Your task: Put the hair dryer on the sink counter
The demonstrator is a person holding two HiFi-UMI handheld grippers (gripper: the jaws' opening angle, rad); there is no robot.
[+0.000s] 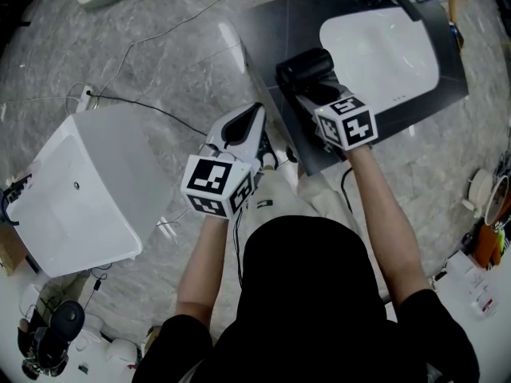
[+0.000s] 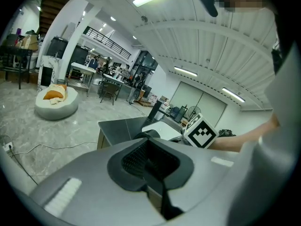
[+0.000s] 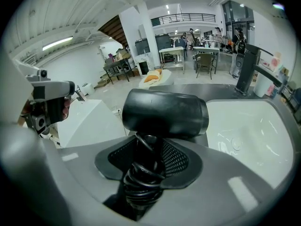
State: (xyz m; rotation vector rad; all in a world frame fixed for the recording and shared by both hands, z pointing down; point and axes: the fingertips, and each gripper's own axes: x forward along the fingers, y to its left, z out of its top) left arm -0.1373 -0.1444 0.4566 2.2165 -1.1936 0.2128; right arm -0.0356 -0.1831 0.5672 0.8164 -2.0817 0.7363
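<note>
1. Far left: a white cabinet (image 1: 88,190) stands on the marble floor with a thin cable (image 1: 160,114) trailing past it. Neither concerns the task.
2. Left gripper (image 1: 242,126): I hold it over the floor just left of the sink counter (image 1: 275,30), clear of the work. In its own view the dark pads meet with nothing between them, so it is closed and empty. It has no part in this carry, and its position keeps it out of the other arm's way.
3. Right gripper (image 3: 146,159): the jaws are clamped on the handle of the hair dryer (image 3: 164,112), where the cord is wound in coils. Gripping over the coils keeps the cord bundled and stops it from dangling.
4. Hair dryer position: the black barrel lies crosswise above the jaws, over the near-left part of the dark counter and left of the white basin (image 1: 383,50). I judge this flat strip to be the intended resting place, since the basin would let it roll.
5. Contact: I cannot tell from these views whether the barrel already rests on the counter; it may hang just above it.
</note>
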